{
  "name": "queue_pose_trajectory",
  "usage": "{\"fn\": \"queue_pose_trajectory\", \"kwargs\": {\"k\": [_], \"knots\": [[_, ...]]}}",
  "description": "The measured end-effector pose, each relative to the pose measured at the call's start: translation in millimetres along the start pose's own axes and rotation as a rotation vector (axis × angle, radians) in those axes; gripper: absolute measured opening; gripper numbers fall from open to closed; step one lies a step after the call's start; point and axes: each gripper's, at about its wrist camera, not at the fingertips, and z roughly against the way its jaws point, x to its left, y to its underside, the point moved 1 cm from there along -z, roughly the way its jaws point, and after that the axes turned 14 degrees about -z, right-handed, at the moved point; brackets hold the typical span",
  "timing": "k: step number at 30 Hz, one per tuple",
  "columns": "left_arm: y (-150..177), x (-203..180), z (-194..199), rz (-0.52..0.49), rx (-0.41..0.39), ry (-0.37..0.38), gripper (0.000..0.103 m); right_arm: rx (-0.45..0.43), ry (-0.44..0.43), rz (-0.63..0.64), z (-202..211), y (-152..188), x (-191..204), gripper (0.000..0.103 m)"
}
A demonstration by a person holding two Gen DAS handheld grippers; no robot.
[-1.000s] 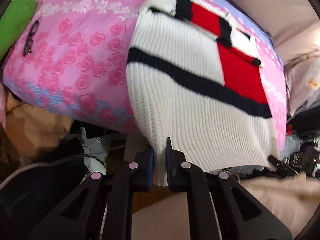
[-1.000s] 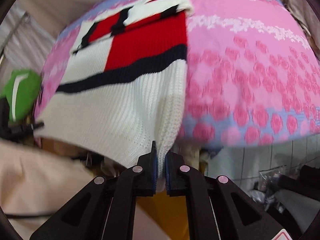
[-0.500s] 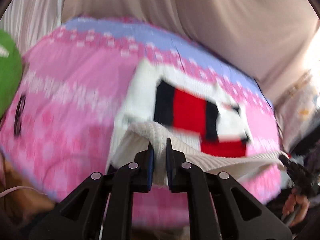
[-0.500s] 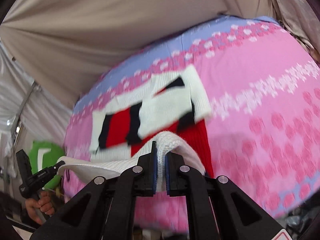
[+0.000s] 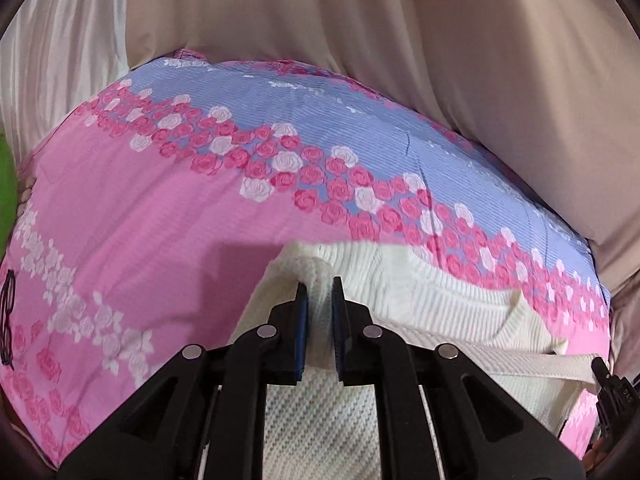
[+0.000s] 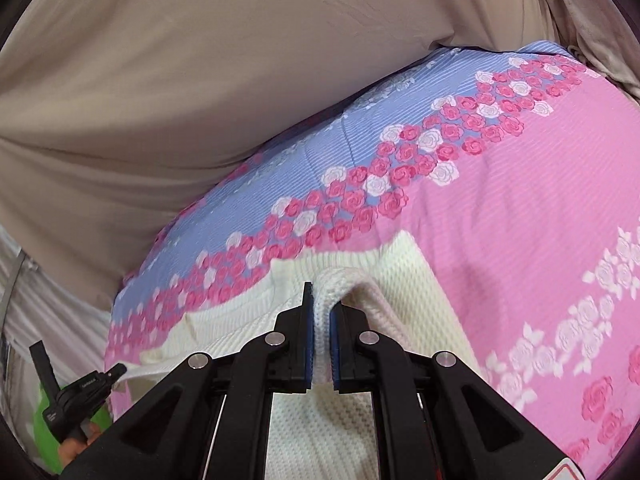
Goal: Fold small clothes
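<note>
Both views are evenly and softly lit, with no glare. A soft shadow is cast on the pink bedspread just left of the white knit sweater, and another to its right in the right wrist view. Strong fisheye bending is seen, with dark corners. Slight motion blur softens the sweater's far hem; the black gripper frames stay sharp.

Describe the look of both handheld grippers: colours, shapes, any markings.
The left gripper and right gripper look alike: matte black angular fingers with triangular cutouts, round silver pivot pins, and blue pads lining the inner faces. Thin pale rods run back behind the fingers. The right one carries a red-and-white label at its lower corner. No sleeves are visible.
</note>
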Motion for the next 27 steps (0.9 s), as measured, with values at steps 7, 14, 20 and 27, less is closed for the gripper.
{"fn": "queue_pose_trajectory", "kwargs": {"k": [7,14,20,27], "knots": [[-10,-10,-55,-0.052,0.050,-0.006,0.025,0.088,0.107,0.016,-63,-5,-3,0.012],[21,13,12,-0.044,0.001,0.006,0.074,-0.085,0.099,0.179,40,24,0,0.059],[82,29,-5,0.083,0.163,0.043,0.063,0.056,0.178,0.186,27,61,-38,0.059],[77,35,-1,0.066,0.169,0.026,0.010,0.024,0.118,0.161,35,51,-30,0.007]]}}
